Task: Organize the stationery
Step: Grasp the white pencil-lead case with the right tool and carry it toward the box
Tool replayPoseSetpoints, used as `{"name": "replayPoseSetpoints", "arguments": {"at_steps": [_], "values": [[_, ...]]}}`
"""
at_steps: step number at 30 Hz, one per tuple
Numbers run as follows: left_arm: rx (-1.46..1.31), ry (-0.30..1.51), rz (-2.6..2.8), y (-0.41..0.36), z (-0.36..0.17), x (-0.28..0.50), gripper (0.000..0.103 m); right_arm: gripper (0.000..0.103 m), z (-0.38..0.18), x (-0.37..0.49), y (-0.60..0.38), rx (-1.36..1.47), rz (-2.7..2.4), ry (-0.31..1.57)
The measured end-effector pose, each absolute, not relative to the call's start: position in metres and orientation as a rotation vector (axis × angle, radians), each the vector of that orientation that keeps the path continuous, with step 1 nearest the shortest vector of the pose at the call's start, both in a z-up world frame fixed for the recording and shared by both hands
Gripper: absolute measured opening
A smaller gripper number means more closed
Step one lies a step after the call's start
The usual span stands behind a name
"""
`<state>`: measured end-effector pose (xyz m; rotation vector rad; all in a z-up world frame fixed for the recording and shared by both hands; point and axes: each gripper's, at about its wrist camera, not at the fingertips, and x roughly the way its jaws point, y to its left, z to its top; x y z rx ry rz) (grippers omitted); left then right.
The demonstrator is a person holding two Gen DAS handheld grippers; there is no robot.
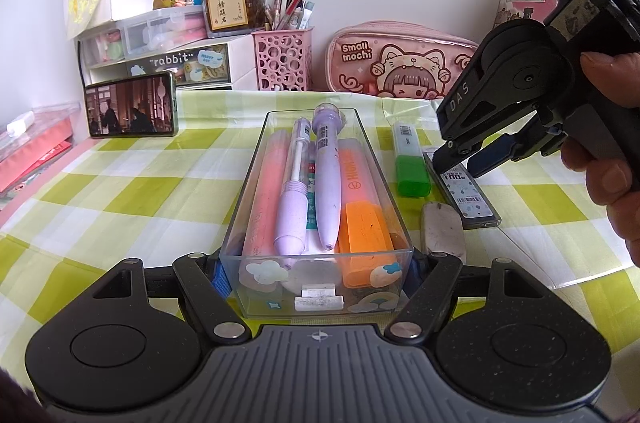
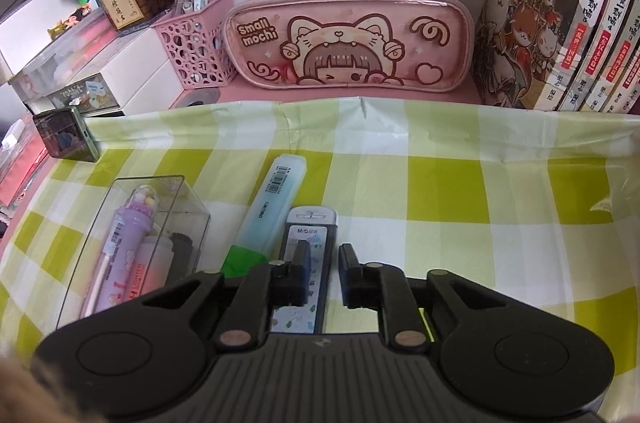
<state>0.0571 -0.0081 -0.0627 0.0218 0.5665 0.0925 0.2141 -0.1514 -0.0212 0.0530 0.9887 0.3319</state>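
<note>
A clear plastic tray point(image 1: 362, 127) holds a pink highlighter, two lilac pens point(image 1: 326, 183) and an orange highlighter point(image 1: 362, 219). My left gripper point(image 1: 316, 277) is shut on the tray's near end, one finger on each side wall. To the tray's right lie a green-capped highlighter point(image 1: 409, 159), a flat lead-refill case point(image 1: 466, 193) and a worn eraser point(image 1: 442, 229). My right gripper point(image 1: 460, 157) is open and hangs just above the case's far end. In the right wrist view its fingers point(image 2: 324, 269) straddle the case point(image 2: 310, 247), the highlighter point(image 2: 272, 199) to the left.
A pink pencil case point(image 1: 400, 63), a pink pen basket point(image 1: 284, 59), drawers point(image 1: 160, 59) and a phone point(image 1: 130, 105) line the back. Books point(image 2: 568, 23) stand at the back right. The tray also shows at the left of the right wrist view point(image 2: 200, 211).
</note>
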Motion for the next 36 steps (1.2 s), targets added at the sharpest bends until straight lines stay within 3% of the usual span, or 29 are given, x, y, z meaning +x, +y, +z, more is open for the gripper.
{"name": "replayPoseSetpoints", "arguments": {"at_steps": [7, 26, 36], "values": [[0.022, 0.566, 0.093, -0.008, -0.063, 0.057, 0.073, 0.052, -0.026, 0.199, -0.122, -0.171, 0.326, 0.917], [0.022, 0.566, 0.093, -0.008, -0.063, 0.057, 0.073, 0.051, 0.018, 0.192, -0.151, 0.365, 0.491, 0.907], [0.022, 0.566, 0.093, -0.009, -0.063, 0.057, 0.073, 0.052, 0.007, 0.196, -0.129, 0.521, 0.547, 0.998]]}}
